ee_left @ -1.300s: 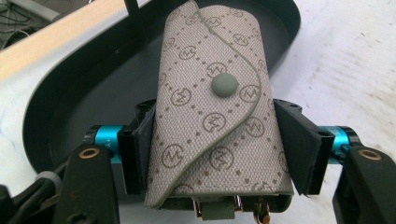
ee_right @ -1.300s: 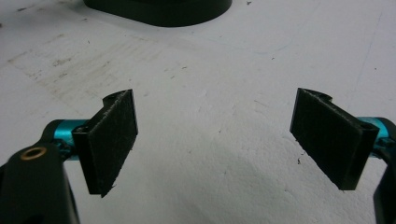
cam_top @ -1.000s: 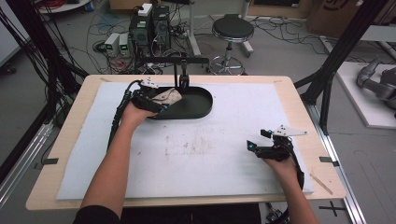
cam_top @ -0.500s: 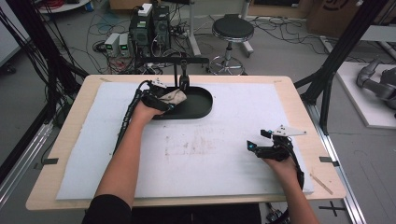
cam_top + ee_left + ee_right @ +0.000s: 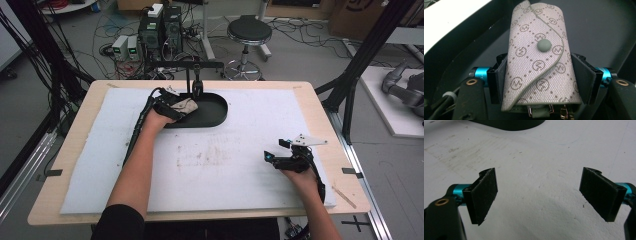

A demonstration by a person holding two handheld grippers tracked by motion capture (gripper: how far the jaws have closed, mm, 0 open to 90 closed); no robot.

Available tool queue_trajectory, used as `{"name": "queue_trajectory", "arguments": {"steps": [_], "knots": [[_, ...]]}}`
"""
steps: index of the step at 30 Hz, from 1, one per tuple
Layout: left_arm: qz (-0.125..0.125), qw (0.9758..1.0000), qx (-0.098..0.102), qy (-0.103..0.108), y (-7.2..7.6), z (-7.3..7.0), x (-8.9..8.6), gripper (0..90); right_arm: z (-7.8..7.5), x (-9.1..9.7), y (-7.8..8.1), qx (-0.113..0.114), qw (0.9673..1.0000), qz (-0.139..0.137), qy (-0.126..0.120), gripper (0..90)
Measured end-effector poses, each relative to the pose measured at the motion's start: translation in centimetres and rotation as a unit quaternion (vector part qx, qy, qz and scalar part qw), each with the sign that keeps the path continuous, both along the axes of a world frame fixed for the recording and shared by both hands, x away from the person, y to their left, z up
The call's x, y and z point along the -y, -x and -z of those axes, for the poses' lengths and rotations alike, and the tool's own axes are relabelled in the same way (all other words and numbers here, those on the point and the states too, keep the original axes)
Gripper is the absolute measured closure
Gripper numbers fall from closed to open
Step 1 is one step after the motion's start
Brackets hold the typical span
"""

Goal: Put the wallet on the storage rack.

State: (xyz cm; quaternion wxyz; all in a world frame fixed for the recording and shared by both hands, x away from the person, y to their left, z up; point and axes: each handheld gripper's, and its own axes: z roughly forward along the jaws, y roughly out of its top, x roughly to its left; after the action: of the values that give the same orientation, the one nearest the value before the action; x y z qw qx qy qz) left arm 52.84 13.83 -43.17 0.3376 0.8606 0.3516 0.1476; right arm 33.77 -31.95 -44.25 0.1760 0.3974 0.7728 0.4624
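A small beige monogram-patterned pouch (image 5: 539, 62) with a grey snap button sits between the pads of my left gripper (image 5: 541, 80), which is shut on it over the black oval tray (image 5: 599, 30). From above, the pouch (image 5: 185, 106) and left gripper (image 5: 176, 107) hang over the left end of the tray (image 5: 212, 112) at the table's far side. My right gripper (image 5: 272, 157) rests near the table's right front, jaws wide apart; its pads (image 5: 485, 195) hold nothing above the white mat (image 5: 536, 200).
A white foam mat (image 5: 225, 165) covers the wooden table (image 5: 350, 195). A black stand (image 5: 197, 80) rises behind the tray. A stool (image 5: 249, 32), electronics boxes and cables lie on the floor beyond the table. A black frame post (image 5: 360, 65) stands at the right.
My left hand has carried the pouch rightward and down, further over the tray's left end. The right gripper has stayed where it was.
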Motion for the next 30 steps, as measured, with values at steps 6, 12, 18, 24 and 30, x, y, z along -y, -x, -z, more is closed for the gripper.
{"name": "queue_trajectory", "arguments": {"steps": [6, 12, 18, 24, 30], "knots": [[-0.009, 0.9998, -0.018, -0.003, -0.1, 0.4, 0.0, 33.5, 0.0, 0.0, 0.0, 0.0, 1.0, 0.002, 0.001, 15.3], [-0.015, 0.9997, -0.02, -0.006, 0.0, 0.2, 0.0, 30.6, 0.0, 0.0, 0.0, 0.001, 1.0, 0.002, 0.002, 15.3], [-0.021, 0.9997, -0.009, 0.011, 0.4, -0.8, -0.3, 25.7, 0.0, -0.1, 0.0, 0.0, 1.0, 0.001, 0.001, 15.3], [-0.015, 0.9995, 0.001, 0.029, 1.5, -2.6, -0.5, 23.3, 0.0, -0.1, 0.0, 0.002, 1.0, 0.0, 0.001, 15.3], [-0.016, 0.9979, 0.021, 0.059, 3.2, -4.1, -1.3, 22.8, -0.1, -0.1, 0.1, 0.005, 1.0, 0.001, 0.0, 15.3]]}}
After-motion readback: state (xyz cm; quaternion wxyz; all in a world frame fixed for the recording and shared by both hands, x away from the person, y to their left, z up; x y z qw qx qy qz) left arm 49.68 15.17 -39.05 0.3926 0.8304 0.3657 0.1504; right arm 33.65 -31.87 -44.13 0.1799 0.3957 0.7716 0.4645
